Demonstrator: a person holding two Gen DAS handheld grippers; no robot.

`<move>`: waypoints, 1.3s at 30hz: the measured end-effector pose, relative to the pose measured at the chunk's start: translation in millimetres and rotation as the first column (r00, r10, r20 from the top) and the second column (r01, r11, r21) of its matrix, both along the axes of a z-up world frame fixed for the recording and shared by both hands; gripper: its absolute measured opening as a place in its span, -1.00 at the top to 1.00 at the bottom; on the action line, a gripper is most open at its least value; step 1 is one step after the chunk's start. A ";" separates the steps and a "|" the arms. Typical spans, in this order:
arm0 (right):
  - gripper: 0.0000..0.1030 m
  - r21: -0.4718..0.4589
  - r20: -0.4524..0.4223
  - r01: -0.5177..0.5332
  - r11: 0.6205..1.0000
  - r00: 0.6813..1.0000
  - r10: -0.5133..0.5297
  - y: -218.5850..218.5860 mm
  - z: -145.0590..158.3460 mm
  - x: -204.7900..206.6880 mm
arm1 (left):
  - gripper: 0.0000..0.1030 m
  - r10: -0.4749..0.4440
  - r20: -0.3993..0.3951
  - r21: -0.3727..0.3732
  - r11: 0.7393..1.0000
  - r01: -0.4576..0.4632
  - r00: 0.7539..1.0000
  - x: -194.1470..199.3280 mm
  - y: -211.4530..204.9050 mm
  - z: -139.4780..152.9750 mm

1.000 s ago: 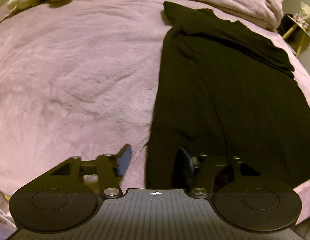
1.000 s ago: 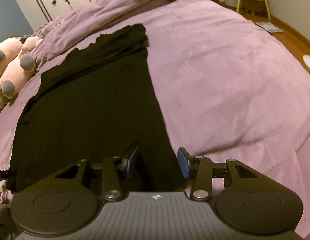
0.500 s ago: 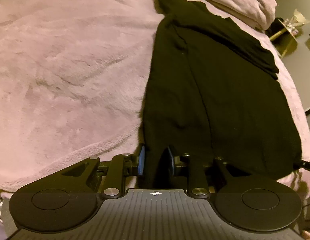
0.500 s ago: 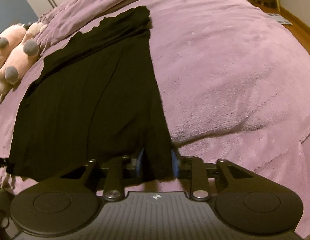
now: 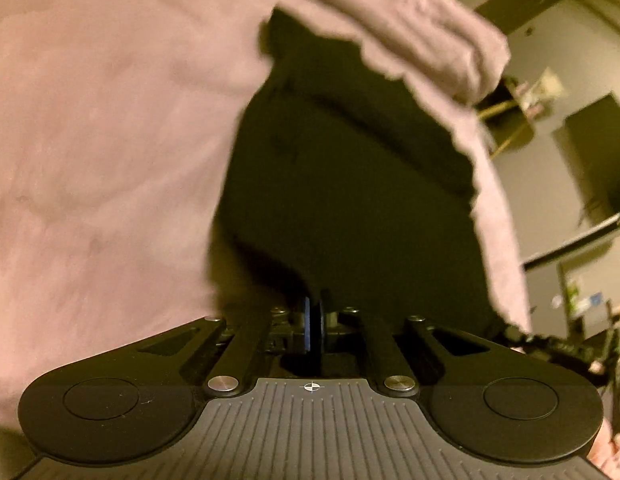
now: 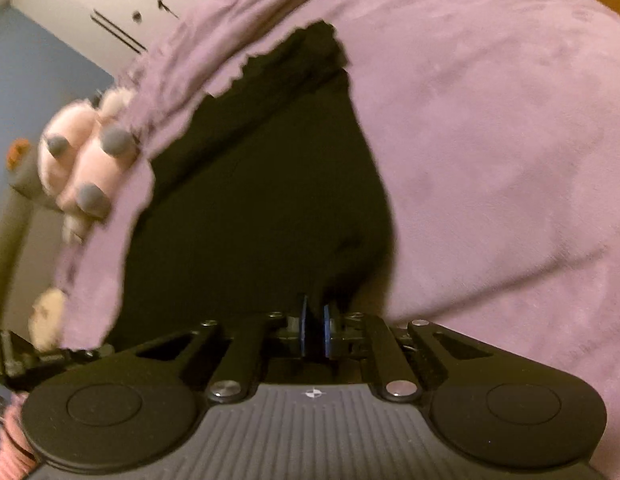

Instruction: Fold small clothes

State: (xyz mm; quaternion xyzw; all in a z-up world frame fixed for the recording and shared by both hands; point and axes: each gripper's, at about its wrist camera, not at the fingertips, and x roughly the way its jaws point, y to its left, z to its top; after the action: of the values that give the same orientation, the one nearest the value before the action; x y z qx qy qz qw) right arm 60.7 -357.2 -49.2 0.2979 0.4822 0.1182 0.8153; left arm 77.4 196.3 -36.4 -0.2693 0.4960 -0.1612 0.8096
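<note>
Now both the left gripper (image 5: 314, 320) and right gripper (image 6: 314, 326) have fingers clenched on the black garment's (image 5: 349, 208) near hem over the purple bed (image 6: 489, 140)

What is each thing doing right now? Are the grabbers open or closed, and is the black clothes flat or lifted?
left gripper: shut on the near edge of the garment.
right gripper: shut on the near edge too.
black garment: near edge pinched and raised, the rest spread on the bed.
purple blanket: spread over the bed, soft wrinkles.
pink plush toy: lying at the bed's far edge, blurred.
</note>
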 end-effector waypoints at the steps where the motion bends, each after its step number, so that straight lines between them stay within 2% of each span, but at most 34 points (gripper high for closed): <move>1: 0.87 0.024 0.011 0.006 1.000 1.000 -0.007 0.3 2.9 8.0 | 0.89 0.013 0.020 -0.014 1.000 -0.013 1.000 7.1 -0.4 6.3; 5: 0.87 0.099 0.064 0.047 0.994 0.997 -0.053 4.2 17.2 52.7 | 0.89 0.061 0.091 -0.022 0.998 -0.060 0.994 40.6 -6.0 24.5; 8: 0.87 0.046 0.128 0.069 0.997 0.989 -0.074 11.6 27.1 88.1 | 0.89 0.145 0.130 -0.046 0.989 -0.140 0.981 70.6 -4.0 29.0; 10: 0.87 0.044 0.136 0.110 0.993 0.984 -0.115 11.4 25.9 110.7 | 0.89 0.223 0.120 -0.064 0.974 -0.217 0.967 89.2 2.5 23.9; 15: 0.87 0.011 0.118 0.271 0.962 0.955 -0.270 -1.4 12.0 157.6 | 0.87 0.388 0.041 -0.033 0.921 -0.387 0.921 128.8 15.7 1.5; 16: 0.83 0.015 0.114 0.303 0.953 0.946 -0.303 -5.5 8.0 164.8 | 0.84 0.415 0.029 -0.028 0.909 -0.415 0.909 134.2 18.1 -2.1; 17: 0.73 0.002 0.111 0.330 0.944 0.938 -0.328 -8.4 4.8 171.6 | 0.69 0.442 0.027 -0.013 0.897 -0.442 0.897 136.5 20.6 -3.7; 18: 0.70 -0.019 0.115 0.352 0.936 0.931 -0.348 -9.6 2.6 176.2 | 0.62 0.459 0.034 0.004 0.888 -0.459 0.888 138.1 22.2 -4.4; 19: 0.61 -0.040 0.139 0.368 0.929 0.923 -0.359 -10.8 1.8 178.7 | 0.55 0.455 0.056 0.007 0.890 -0.456 0.889 135.2 24.2 -5.7; 20: 0.42 -0.063 0.164 0.375 0.925 0.918 -0.361 -11.6 2.1 177.9 | 0.41 0.434 0.084 0.002 0.900 -0.436 0.897 133.7 25.5 -5.0; 22: 0.26 -0.107 0.225 0.366 0.925 0.915 -0.336 -13.7 4.0 175.5 | 0.12 0.352 0.132 0.021 0.933 -0.358 0.926 131.0 23.1 -6.3; 24: 0.20 -0.159 0.258 0.302 0.940 0.932 -0.256 -9.5 2.3 173.9 | 0.03 0.259 0.158 0.073 0.959 -0.273 0.953 131.0 16.0 -8.4; 27: 0.16 -0.252 0.248 0.179 0.951 0.962 -0.116 3.3 -5.8 176.1 | -0.05 0.163 0.166 0.196 0.961 -0.195 0.973 136.1 -0.8 -16.1; 29: 0.13 -0.326 0.250 0.130 0.936 0.967 -0.047 13.7 -9.5 179.4 | -0.17 0.138 0.165 0.221 0.960 -0.173 0.977 143.0 -8.3 -21.5; 31: 0.13 -0.351 0.252 0.110 0.930 0.967 -0.019 21.0 -13.1 185.6 | -0.27 0.127 0.147 0.218 0.963 -0.158 0.981 153.5 -14.2 -28.3; 33: 0.13 -0.356 0.256 0.114 0.927 0.966 -0.021 21.7 -13.9 189.5 | -0.25 0.132 0.124 0.193 0.969 -0.154 0.984 160.9 -17.2 -34.7; 36: 0.13 -0.372 0.274 0.113 0.921 0.962 -0.007 26.3 -14.0 194.9 | -0.02 0.137 0.128 0.156 0.975 -0.157 0.982 166.7 -21.0 -36.7; 38: 0.17 -0.394 0.279 0.104 0.913 0.960 0.011 29.5 -14.9 198.1 | 0.27 0.143 0.133 0.159 0.974 -0.164 0.981 169.2 -22.8 -36.2; 39: 0.18 -0.405 0.282 0.099 0.909 0.959 0.021 30.4 -15.6 200.2 | 0.33 0.143 0.131 0.162 0.973 -0.163 0.981 170.1 -23.1 -37.1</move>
State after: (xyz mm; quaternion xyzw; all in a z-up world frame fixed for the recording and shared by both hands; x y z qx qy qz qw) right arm 260.9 -326.9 -64.8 0.1080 0.3699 0.0375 0.9220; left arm 247.5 173.2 -73.5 -0.2260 0.4370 -0.0707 0.8678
